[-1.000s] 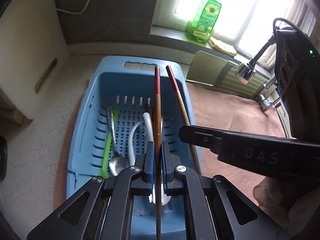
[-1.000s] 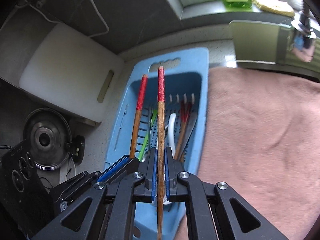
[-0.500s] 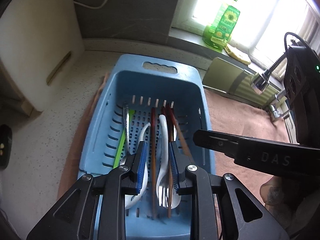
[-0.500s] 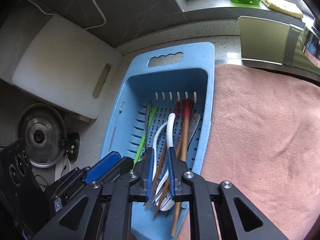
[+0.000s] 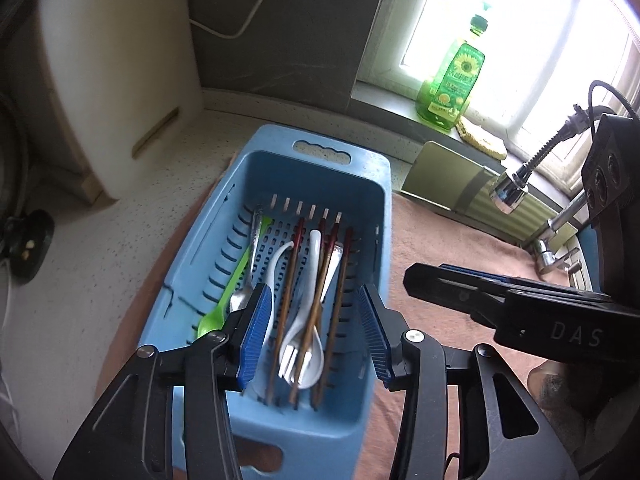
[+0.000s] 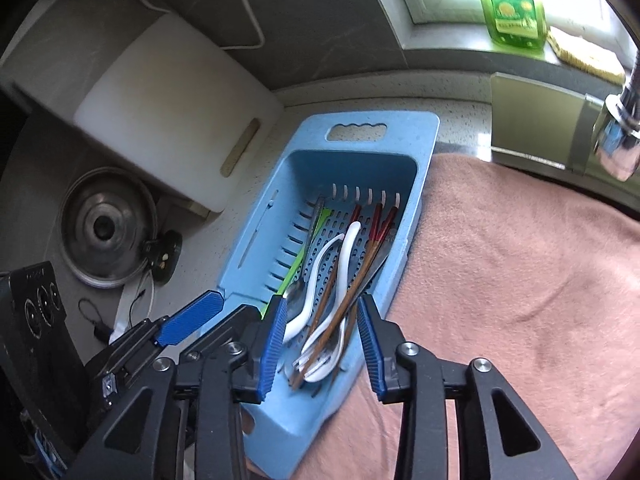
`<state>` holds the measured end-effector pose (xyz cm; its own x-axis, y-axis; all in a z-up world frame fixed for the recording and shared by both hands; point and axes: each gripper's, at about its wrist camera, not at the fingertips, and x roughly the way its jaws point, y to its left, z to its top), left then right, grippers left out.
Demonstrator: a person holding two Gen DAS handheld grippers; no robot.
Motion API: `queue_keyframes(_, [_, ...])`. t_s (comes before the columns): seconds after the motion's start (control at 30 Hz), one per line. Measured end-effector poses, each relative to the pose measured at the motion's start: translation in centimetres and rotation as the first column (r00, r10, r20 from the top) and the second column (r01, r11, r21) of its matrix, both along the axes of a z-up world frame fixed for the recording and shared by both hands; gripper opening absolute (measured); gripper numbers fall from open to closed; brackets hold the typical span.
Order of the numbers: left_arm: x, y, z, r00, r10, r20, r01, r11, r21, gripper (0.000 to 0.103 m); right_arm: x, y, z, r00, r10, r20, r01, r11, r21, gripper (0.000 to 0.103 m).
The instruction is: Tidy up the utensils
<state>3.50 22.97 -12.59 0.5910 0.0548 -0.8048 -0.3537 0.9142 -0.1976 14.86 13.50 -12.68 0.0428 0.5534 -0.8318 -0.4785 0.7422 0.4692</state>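
A blue slotted basket [image 5: 362,184] [image 6: 424,140] lies on a pink towel. In it lie several red-tipped wooden chopsticks [image 5: 340,276] [image 6: 372,248], two white spoons [image 5: 310,280] [image 6: 346,256], a green spoon [image 5: 230,288], a metal spoon [image 5: 248,272] and a fork. My left gripper [image 5: 314,336] is open and empty above the basket's near end. My right gripper [image 6: 322,340] is open and empty, also above the near end. It shows in the left wrist view [image 5: 500,300] at the right.
A white cutting board [image 5: 116,80] [image 6: 172,120] leans on the wall at the left. A pot lid [image 6: 106,228] lies beside it. A green bottle [image 5: 452,80] stands on the sill. A faucet [image 5: 516,188] is at the right. The pink towel [image 6: 520,280] spreads right of the basket.
Both grippers let go of a chopstick each; the chopsticks now lie in the basket. Both sets of fingers opened wide and pulled back and up.
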Motion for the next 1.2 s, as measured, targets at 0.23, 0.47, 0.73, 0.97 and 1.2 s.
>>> queue_keyframes(0.23, [-1.8, -3.0, 1.4, 0.998, 0.058, 0.024, -0.058, 0.998, 0.008, 0.044, -0.8, -3.0, 1.7, 0.998, 0.047, 0.05, -0.048, 0.999, 0.016, 0.041])
queue_keyframes(0.47, [-3.9, -6.2, 2.6, 0.995, 0.091, 0.043, -0.092, 0.995, 0.026, 0.047, -2.2, -5.6, 3.1, 0.991, 0.088, 0.104, -0.09, 0.996, 0.019, 0.041])
queue_keyframes(0.73, [-7.0, -9.9, 4.0, 0.989, 0.132, 0.069, -0.137, 0.988, 0.072, 0.053, -4.4, -8.7, 4.5, 0.974, 0.138, 0.18, -0.142, 0.99, 0.011, 0.041])
queue_keyframes(0.97, [-9.1, -12.0, 4.7, 0.982, 0.17, 0.085, -0.177, 0.98, 0.087, 0.067, -5.7, -11.4, 5.2, 0.964, 0.152, 0.219, -0.156, 0.988, -0.001, 0.041])
queue_keyframes(1.2, [-9.9, -13.3, 5.0, 0.977, 0.194, 0.093, -0.202, 0.976, 0.083, 0.068, -6.2, -13.4, 6.1, 0.956, 0.144, 0.255, -0.151, 0.989, 0.006, 0.041])
